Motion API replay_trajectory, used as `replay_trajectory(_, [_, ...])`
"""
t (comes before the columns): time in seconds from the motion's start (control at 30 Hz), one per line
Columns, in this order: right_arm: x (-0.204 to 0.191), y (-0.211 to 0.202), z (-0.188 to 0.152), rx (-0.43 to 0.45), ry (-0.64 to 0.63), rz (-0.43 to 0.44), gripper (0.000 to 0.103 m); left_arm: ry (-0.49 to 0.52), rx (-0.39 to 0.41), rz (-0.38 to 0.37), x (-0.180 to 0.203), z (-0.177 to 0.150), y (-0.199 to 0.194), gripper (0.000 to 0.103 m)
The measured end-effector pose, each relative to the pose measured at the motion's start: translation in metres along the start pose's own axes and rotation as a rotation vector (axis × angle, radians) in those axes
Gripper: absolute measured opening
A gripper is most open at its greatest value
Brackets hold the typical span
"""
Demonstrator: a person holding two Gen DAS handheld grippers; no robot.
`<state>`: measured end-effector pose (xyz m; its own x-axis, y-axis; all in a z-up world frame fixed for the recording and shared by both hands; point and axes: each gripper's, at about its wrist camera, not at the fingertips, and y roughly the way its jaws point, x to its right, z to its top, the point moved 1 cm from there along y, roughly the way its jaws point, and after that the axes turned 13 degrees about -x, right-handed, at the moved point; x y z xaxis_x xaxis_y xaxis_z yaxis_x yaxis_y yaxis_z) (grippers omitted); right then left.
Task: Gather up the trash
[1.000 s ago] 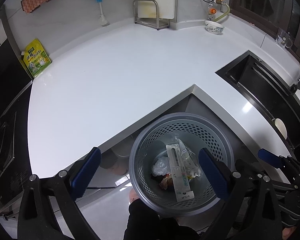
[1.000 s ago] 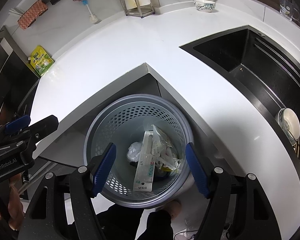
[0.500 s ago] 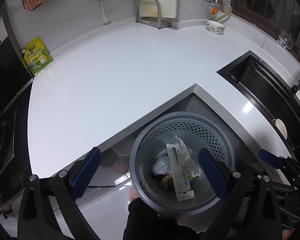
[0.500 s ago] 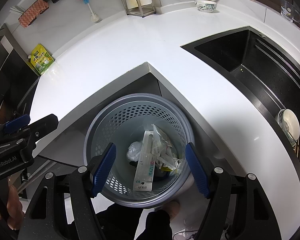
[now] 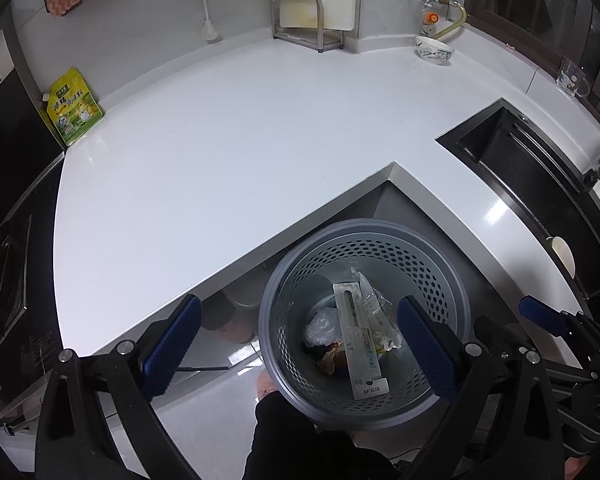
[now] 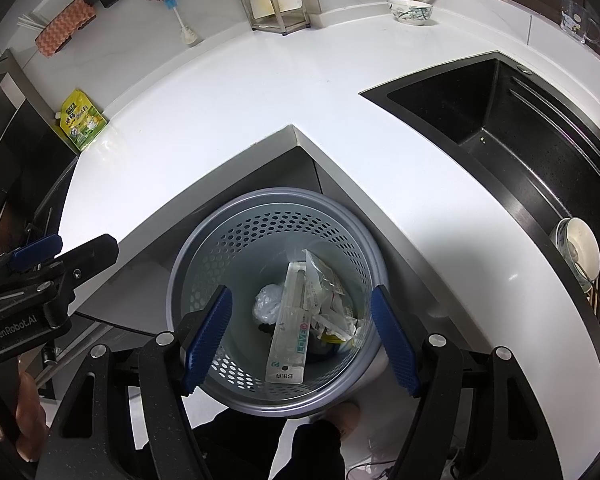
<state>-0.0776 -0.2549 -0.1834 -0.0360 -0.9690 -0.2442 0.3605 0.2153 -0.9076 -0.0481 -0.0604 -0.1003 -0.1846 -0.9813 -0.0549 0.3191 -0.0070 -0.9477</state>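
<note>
Change: nothing has moved since the earlier frames; both tongs hold the same place.
Left tongs (image 5: 298,344): jaws wide apart, empty.
Right tongs (image 6: 300,334): jaws wide apart, empty.
Trash: long clear plastic package (image 6: 290,328) and crumpled wrappers (image 6: 332,312) lie inside the grey perforated round bin (image 6: 204,248), on the floor below the white worktop (image 5: 220,152) corner.

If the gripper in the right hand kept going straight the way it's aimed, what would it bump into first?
Probably the trash inside the grey perforated plastic bin: the open right gripper points down into its mouth, and the long clear plastic package lies topmost in that line. Depth is hard to judge; nothing else seems in between.
</note>
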Motion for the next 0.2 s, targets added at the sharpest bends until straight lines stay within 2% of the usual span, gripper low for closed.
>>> replay_trajectory(0.2, [0.0,-0.0002,-0.0001,0.0,0.001,0.001,0.069,0.0,0.001,0.002,-0.0002,0.0001,0.0,0.096])
